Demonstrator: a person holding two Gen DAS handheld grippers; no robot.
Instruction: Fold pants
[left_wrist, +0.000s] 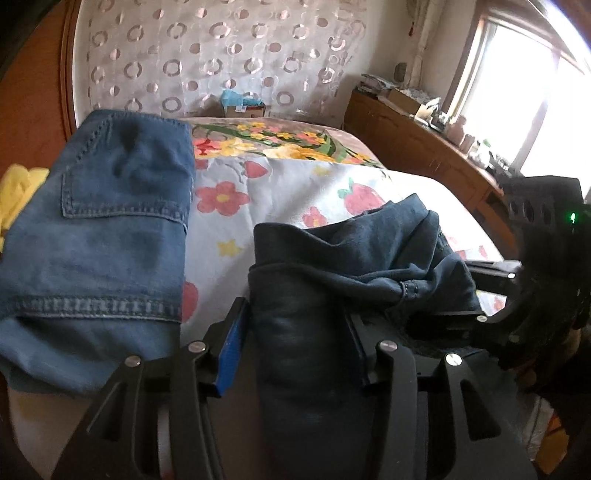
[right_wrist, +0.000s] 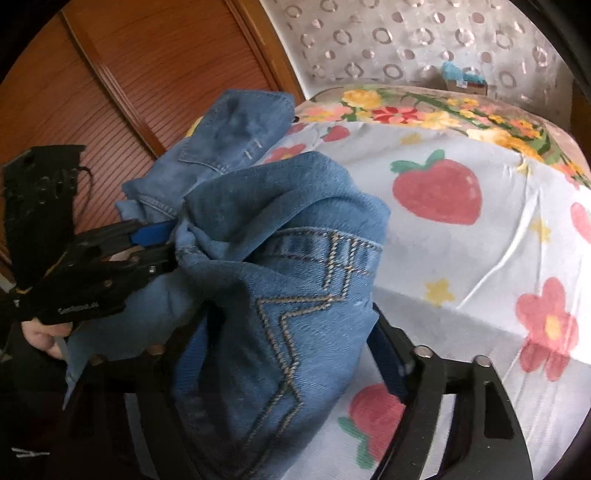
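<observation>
Floral cotton bedsheet (right_wrist: 461, 258); bunched denim pants (right_wrist: 280, 295) (zigzag stitching), both grippers clamped.

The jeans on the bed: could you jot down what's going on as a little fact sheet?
held item: dark jeans, bunched between both tools
left gripper: closed on the denim
right gripper: closed on a thick fold with zigzag stitching
second item: lighter folded jeans, lying flat on the left
surface: flower-and-strawberry bedsheet
fold: not yet neat

Pants (right_wrist: 280, 280) hiding right finger pads
</observation>
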